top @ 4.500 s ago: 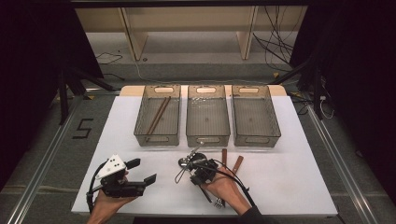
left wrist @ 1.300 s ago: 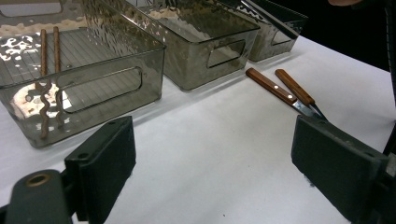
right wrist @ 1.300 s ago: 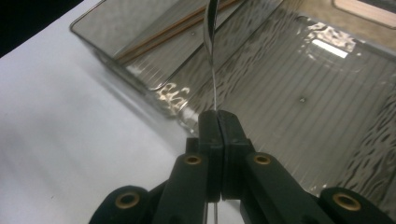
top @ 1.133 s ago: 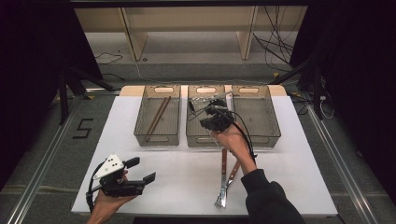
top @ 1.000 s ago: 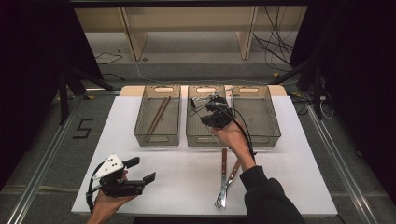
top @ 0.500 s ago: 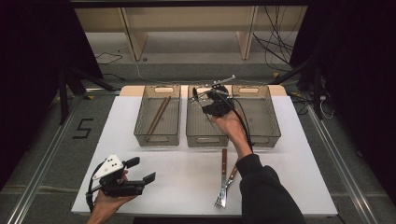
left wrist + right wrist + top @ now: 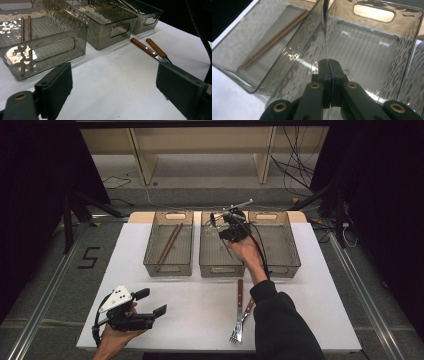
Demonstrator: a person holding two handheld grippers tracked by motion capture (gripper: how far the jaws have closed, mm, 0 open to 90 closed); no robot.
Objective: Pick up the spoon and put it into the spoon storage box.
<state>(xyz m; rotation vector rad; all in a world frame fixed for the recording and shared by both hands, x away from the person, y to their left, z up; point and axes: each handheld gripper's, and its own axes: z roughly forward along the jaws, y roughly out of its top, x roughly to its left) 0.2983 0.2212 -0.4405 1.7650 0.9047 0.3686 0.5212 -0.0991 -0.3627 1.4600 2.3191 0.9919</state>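
- Dark room, shelving behind; white table (image 7: pixel 200 320) w/ three clear bins in a row at its far edge.
- L gripper (image 7: pixel 150 304) low near the table's front edge, jaws wide apart, nothing between them. Ahead of its jaws in the left gripper view: left bin (image 7: pixel 42 47), bare tabletop, two wood-handled utensils (image 7: pixel 150 48) off toward one jaw.
- R gripper (image 7: pixel 328 65) up over the middle bin (image 7: pixel 220 251), jaws pressed together on a thin metal utensil (image 7: pixel 325 30); blade or handle runs straight out past the fingertips, edge-on, so can't tell what piece it is. High view shows a slim metal end poking out beyond the gripper toward the right bin (image 7: pixel 277 245).
- Chopsticks (image 7: pixel 169 242) lie in left bin, well off to the side of R jaws.
- Fork (image 7: pixel 236 320) and a second wood-handled piece on the table by the person's R sleeve, well behind R gripper.
- Step, my read: sorting cutlery into bins; carried piece is at the drop stage, above middle bin.
- Next prob. needs: lower toward bin floor, tip the piece flat, part jaws; mind the shared wall btwn bins, long end could catch it.
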